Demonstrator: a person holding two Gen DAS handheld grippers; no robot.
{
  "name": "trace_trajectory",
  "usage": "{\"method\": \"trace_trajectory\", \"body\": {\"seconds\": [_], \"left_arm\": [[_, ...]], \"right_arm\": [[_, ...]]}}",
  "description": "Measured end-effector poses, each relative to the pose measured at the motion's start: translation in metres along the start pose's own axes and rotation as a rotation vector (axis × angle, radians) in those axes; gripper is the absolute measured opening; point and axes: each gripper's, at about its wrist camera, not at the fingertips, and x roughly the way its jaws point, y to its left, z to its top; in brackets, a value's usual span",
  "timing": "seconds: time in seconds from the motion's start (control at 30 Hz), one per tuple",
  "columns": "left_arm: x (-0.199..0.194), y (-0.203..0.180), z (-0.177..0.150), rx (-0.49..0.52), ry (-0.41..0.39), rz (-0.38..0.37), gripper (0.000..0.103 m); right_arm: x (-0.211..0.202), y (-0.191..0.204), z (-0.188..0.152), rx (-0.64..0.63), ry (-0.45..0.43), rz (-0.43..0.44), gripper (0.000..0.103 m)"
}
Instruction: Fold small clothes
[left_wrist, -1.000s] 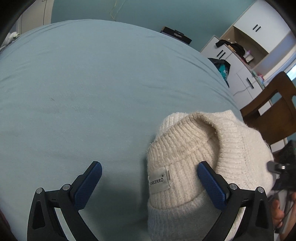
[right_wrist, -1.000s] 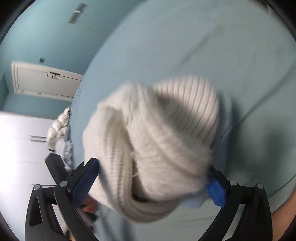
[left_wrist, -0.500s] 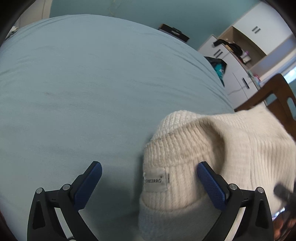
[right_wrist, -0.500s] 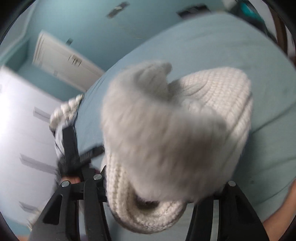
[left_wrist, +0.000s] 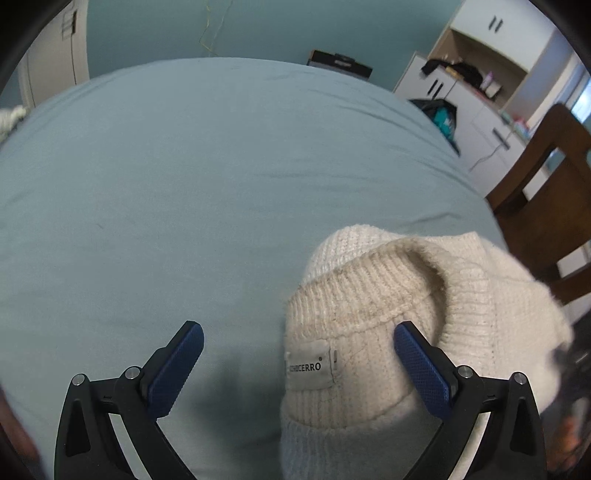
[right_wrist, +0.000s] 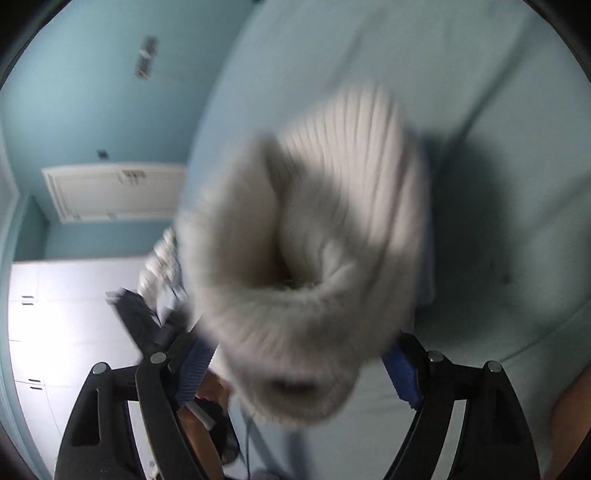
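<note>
Work surface: a bed covered with a pale blue sheet (left_wrist: 184, 192), filling most of the left wrist view. Teal walls enclose the room. White cabinets (left_wrist: 476, 96) stand at 1 o'clock in that view, and a dark wooden chair (left_wrist: 546, 192) stands at 3 o'clock, just beside the bed edge. In the right wrist view, a white door (right_wrist: 110, 192) shows at 9 o'clock, and a white wardrobe front (right_wrist: 66, 314) lies below it.

Task item: a cream ribbed knit sweater (left_wrist: 388, 332), bunched, with the neck opening facing the left camera. It occupies the 4 to 5 o'clock sector of the left wrist view, on the sheet near the bed edge. A white sewn-in label (left_wrist: 309, 365) lies flat below the collar.

Left gripper (left_wrist: 298, 369): jaws spread wide. The blue pads (left_wrist: 173, 369) do not press on the knit. The left pad is over bare sheet; the right pad overlaps the collar region, and contact there cannot be determined.

Right gripper (right_wrist: 297, 373): jaws opening. A rolled portion of the sweater (right_wrist: 314, 258) sits between the blue pads and extends toward 12 o'clock, with its dark shadow cast on the sheet at 3 o'clock. The view is heavily motion-blurred. The knit fills the gap from pad to pad, and both pads bear against it.

A second black tool frame, with part of a hand behind it, shows at 8 o'clock in the right wrist view; detail is blurred.
</note>
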Motion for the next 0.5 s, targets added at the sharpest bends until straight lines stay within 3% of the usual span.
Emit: {"method": "trace_trajectory", "body": {"seconds": [0.03, 0.1, 0.17, 0.27, 0.37, 0.43, 0.5], "left_arm": [[-0.004, -0.001, 0.004, 0.029, 0.003, 0.034, 0.103], [-0.015, -0.003, 0.007, 0.069, -0.011, 0.062, 0.103], [-0.034, -0.008, 0.012, 0.078, -0.072, 0.079, 0.103], [-0.064, -0.023, 0.011, 0.070, -0.195, 0.056, 0.103], [-0.074, -0.049, 0.000, 0.146, -0.293, 0.042, 0.103], [-0.063, -0.070, -0.010, 0.229, -0.336, 0.108, 0.103], [-0.034, -0.084, -0.022, 0.303, -0.290, 0.208, 0.103]], "right_arm": [[-0.020, 0.001, 0.003, 0.005, -0.061, 0.004, 0.080], [-0.056, 0.006, 0.011, 0.016, -0.199, -0.071, 0.080], [-0.086, 0.031, 0.015, -0.076, -0.380, -0.211, 0.080], [-0.084, 0.073, 0.006, -0.261, -0.549, -0.343, 0.080], [-0.048, 0.110, -0.003, -0.514, -0.602, -0.383, 0.080], [-0.004, 0.127, -0.003, -0.677, -0.568, -0.434, 0.080], [0.029, 0.123, -0.001, -0.746, -0.524, -0.497, 0.080]]}}
